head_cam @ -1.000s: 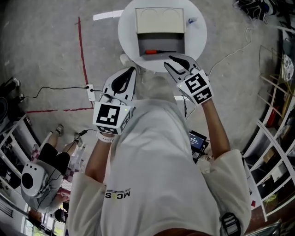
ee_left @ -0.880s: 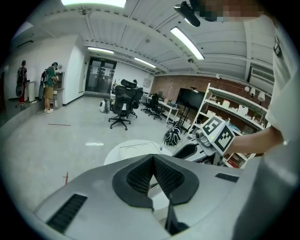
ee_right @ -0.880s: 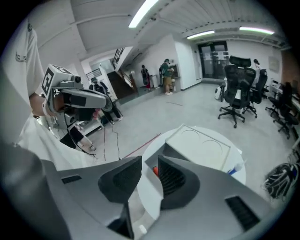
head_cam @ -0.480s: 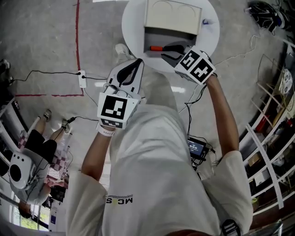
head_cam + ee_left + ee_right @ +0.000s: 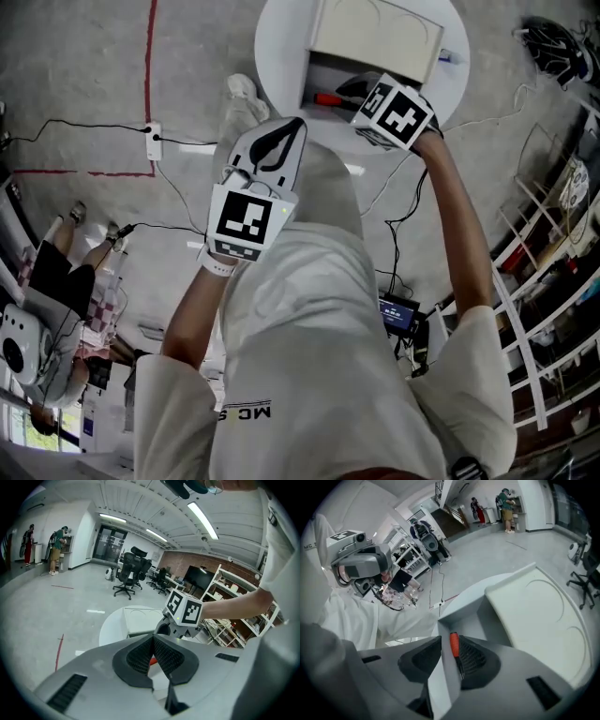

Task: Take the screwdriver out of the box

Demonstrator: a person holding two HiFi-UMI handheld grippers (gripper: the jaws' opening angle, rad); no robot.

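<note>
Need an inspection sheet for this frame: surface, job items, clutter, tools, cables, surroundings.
Surface: round white table.
Job's things: box open on the table; red-handled screwdriver lying inside.
Clutter: small blue-tipped item beside the box.
Tools: right tool open, box wall and screwdriver between its jaws; left tool shut, empty, away from the box.
Cables: black cables and power strip on the floor.
Surroundings: shelving, red floor line, bystander.

Round white table (image 5: 281, 56) standing on grey floor (image 5: 66, 56). Red tape line (image 5: 147, 84) running left of it. White power strip (image 5: 152, 141) lying beside the tape. Shelving (image 5: 553, 300) lining right side.
</note>
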